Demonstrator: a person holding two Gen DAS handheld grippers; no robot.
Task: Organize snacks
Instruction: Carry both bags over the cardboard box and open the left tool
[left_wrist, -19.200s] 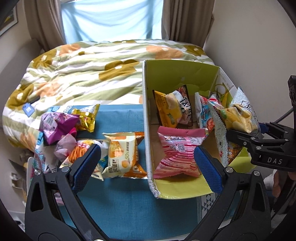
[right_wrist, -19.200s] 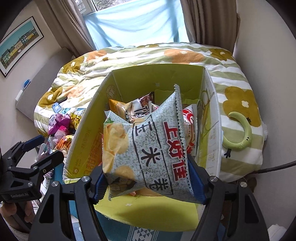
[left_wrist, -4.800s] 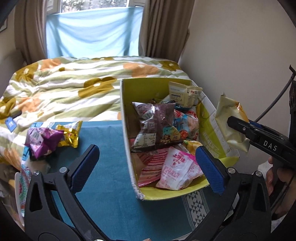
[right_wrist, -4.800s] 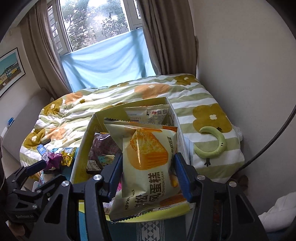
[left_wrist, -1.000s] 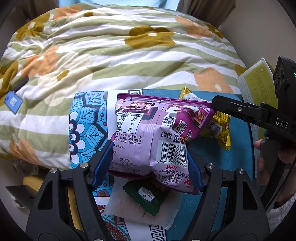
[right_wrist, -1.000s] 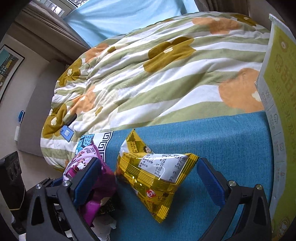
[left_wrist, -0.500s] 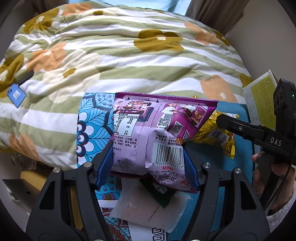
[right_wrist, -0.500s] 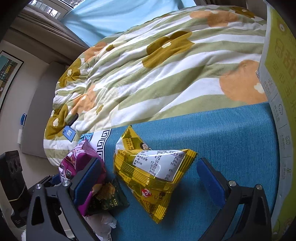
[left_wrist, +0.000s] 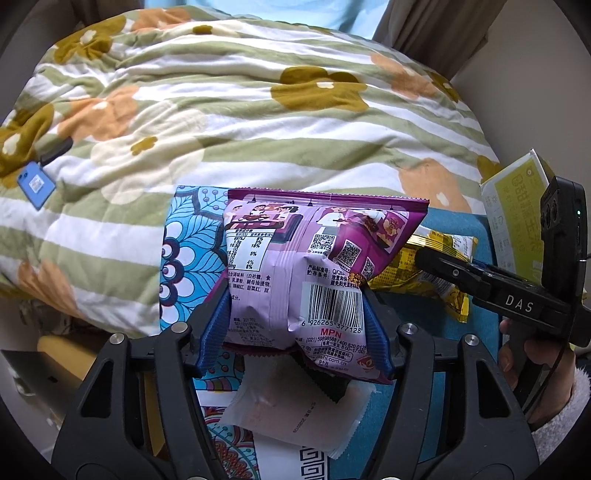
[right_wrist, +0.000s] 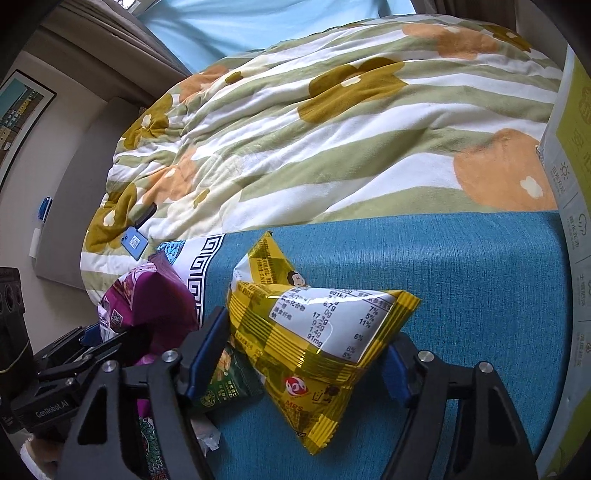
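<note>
My left gripper (left_wrist: 297, 332) is closing, and its blue pads press both sides of a purple snack bag (left_wrist: 295, 258), held upright over the table's left end. My right gripper (right_wrist: 304, 354) is closing too. Its pads touch a yellow checked snack bag (right_wrist: 317, 332) that lies on the teal cloth (right_wrist: 461, 277). The left wrist view shows that yellow bag (left_wrist: 439, 243) behind the purple one, with a right finger (left_wrist: 454, 273) across it. The yellow-green snack box (right_wrist: 572, 184) stands at the far right, its inside hidden.
A small dark green packet (right_wrist: 225, 387) and a white packet (left_wrist: 295, 410) lie under the purple bag. A floral striped quilt (left_wrist: 221, 110) covers the bed behind the table, with a blue tag (left_wrist: 35, 184) on it. A person's hand (left_wrist: 528, 354) holds the right gripper.
The right jaws went from wide open around the yellow bag to pressing on it. The left jaws squeezed the purple bag narrower. Neither hand travelled much.
</note>
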